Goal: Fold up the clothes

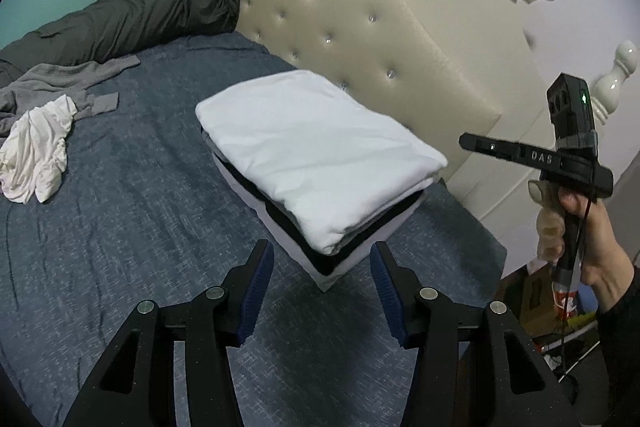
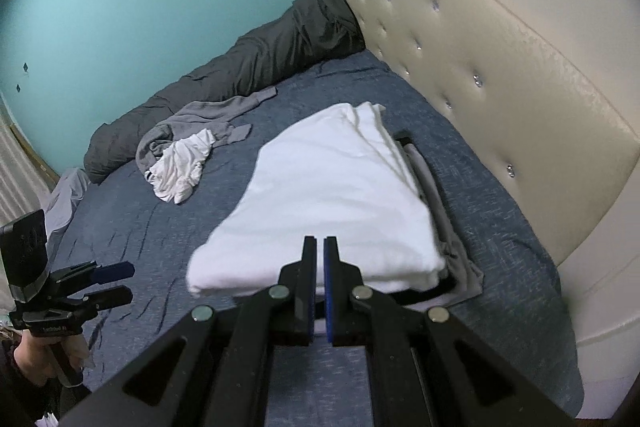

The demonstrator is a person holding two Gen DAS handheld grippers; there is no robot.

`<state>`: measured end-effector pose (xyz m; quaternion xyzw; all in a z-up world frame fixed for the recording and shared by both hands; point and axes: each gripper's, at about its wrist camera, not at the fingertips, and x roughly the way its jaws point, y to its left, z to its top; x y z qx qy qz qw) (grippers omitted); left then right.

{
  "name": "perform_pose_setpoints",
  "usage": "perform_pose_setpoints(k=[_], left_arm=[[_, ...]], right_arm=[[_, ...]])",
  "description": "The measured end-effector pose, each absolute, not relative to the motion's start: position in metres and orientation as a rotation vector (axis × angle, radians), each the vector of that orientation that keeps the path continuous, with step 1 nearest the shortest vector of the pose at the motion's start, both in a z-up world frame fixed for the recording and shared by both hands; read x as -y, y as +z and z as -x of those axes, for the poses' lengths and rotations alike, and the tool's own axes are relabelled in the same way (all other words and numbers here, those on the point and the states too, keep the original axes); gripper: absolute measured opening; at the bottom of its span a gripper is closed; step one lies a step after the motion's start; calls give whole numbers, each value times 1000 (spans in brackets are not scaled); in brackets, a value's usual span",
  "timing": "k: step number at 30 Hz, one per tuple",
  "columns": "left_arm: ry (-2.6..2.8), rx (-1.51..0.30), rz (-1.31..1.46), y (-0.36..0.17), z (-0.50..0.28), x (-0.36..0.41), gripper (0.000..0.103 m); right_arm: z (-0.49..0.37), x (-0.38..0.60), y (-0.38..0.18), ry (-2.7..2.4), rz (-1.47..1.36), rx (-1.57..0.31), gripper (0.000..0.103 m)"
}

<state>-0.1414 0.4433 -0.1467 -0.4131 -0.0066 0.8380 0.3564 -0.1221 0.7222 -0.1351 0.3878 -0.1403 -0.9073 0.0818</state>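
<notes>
Risk I see: my empty left gripper (image 1: 322, 291), jaws apart, or pinched-shut right gripper (image 2: 319, 259) could topple the folded white cotton garment (image 1: 316, 155) atop its stack.

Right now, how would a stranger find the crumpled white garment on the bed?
Start at the cream headboard and cross the blue bed, away from the folded stack. The crumpled white garment lies on a grey garment; it alone is white and unfolded.

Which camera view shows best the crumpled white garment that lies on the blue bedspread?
The right wrist view: the crumpled white garment shows whole, lying against the grey garment. The left wrist view pushes it to the distorted left edge.
</notes>
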Motion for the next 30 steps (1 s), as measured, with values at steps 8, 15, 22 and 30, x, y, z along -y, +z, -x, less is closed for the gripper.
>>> perform_pose_setpoints(k=[8, 15, 22, 30], left_arm=[[2193, 23, 1018, -117, 117, -419, 58], [2223, 31, 971, -96, 99, -396, 63], [2244, 45, 937, -79, 82, -374, 65], [2272, 50, 899, -64, 64, -352, 71]], right_arm=[[96, -696, -116, -2764, -1158, 400, 3], [73, -672, -97, -2787, -1133, 397, 3], [50, -644, -85, -2797, -1105, 389, 4], [23, -622, -74, -2828, -1077, 390, 4]])
